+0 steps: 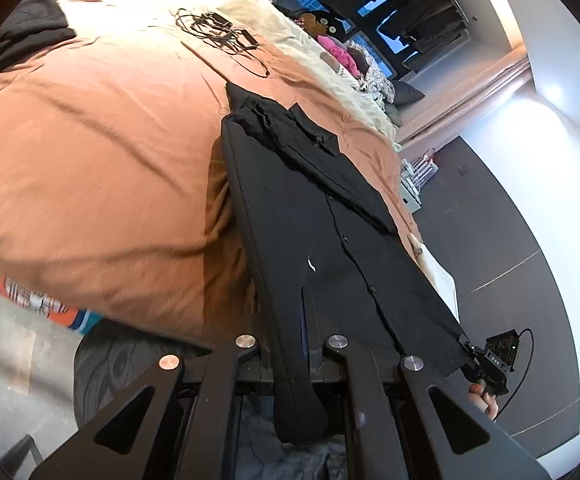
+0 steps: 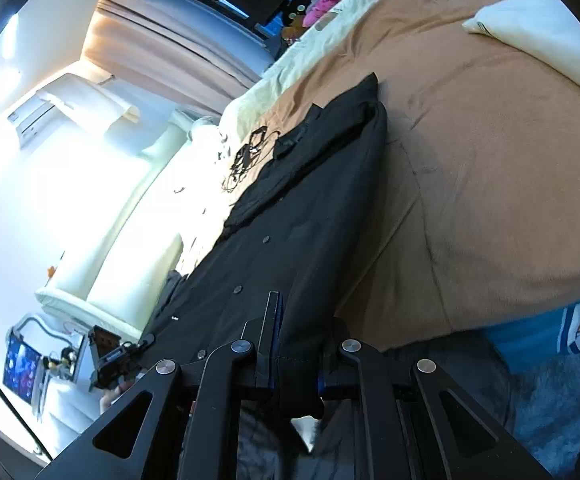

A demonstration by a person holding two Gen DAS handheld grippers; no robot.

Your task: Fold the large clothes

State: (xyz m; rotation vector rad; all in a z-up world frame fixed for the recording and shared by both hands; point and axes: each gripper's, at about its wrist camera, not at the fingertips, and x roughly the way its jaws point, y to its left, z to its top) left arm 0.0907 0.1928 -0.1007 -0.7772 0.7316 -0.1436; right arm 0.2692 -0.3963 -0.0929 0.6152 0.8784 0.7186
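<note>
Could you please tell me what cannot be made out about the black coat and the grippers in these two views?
- Left gripper: the black coat hem covers its fingertips in the left wrist view.
- Right gripper: fingertips buried in coat cloth, right wrist view.
- Coat underside: hidden against the brown bedspread.
- Tangled cables: too small to identify.

A tangle of black cables [image 1: 226, 36] lies on the orange-brown bedspread [image 1: 90, 152] at eleven o'clock; a cream pillow [image 2: 537, 36] sits at two o'clock.

Bedroom: bed [image 1: 90, 152], curtains [image 2: 162, 56].
</note>
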